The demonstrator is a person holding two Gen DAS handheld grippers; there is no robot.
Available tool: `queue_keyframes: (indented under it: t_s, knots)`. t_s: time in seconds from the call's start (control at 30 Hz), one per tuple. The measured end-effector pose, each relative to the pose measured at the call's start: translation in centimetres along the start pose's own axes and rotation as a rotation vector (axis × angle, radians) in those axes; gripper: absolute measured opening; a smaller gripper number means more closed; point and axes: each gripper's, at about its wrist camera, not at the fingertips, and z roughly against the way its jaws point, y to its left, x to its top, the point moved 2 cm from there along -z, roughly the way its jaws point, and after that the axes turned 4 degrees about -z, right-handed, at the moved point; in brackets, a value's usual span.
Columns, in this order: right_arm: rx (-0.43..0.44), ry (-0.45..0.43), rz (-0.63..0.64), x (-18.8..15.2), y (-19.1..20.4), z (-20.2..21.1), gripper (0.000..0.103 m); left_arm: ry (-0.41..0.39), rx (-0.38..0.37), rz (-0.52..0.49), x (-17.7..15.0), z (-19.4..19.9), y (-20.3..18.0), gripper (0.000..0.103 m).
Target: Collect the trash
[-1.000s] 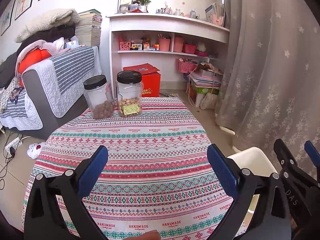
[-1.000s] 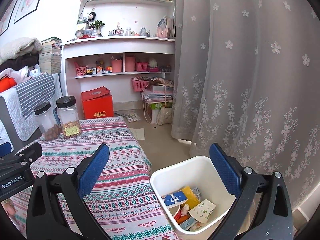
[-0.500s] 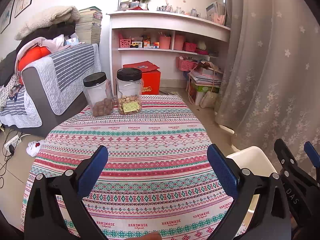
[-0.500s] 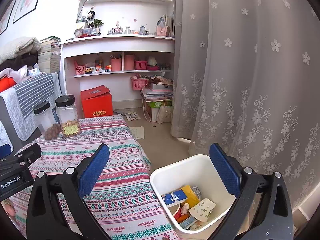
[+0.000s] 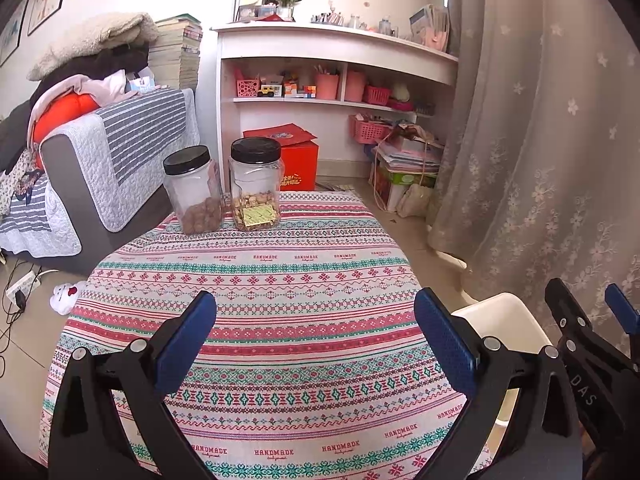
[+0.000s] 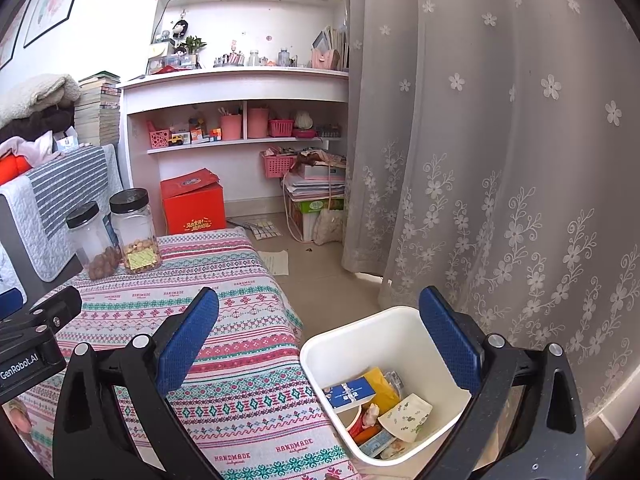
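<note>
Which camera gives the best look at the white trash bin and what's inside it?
The right wrist view: the white trash bin shows its open top and the wrappers inside. The left wrist view catches only part of its rim, behind a gripper finger.

The tablecloth [image 5: 256, 280] carried the word "HANDMADE" in red, repeated in rows across its stripes, clearest along the near edge and again in a row nearer the two jars. On the left gripper's black body [image 6: 24, 360], at the left of the right wrist view beside the tablecloth, white lettering read "GenRobot.AI". On the right gripper's body [image 5: 588, 392], right of the tablecloth, the letters "DAS" showed. The red box [image 6: 194, 208] beyond the tablecloth bore gold characters, too small to read. The yellow label on one jar [image 5: 256, 184] was illegible.
</note>
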Motion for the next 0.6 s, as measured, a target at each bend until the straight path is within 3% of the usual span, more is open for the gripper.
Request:
queue_keyframes:
  t_s: [0.33,0.6]
  knots:
    - [-0.007,0.006,-0.013,-0.13,0.01,-0.16,0.096,-0.013,-0.034,-0.026,-0.09,-0.17,-0.51,0.094]
    - [-0.005,0.007,-0.012,-0.09,0.14,-0.16,0.096,-0.006,-0.019,-0.021,0.08,-0.17,-0.57,0.095]
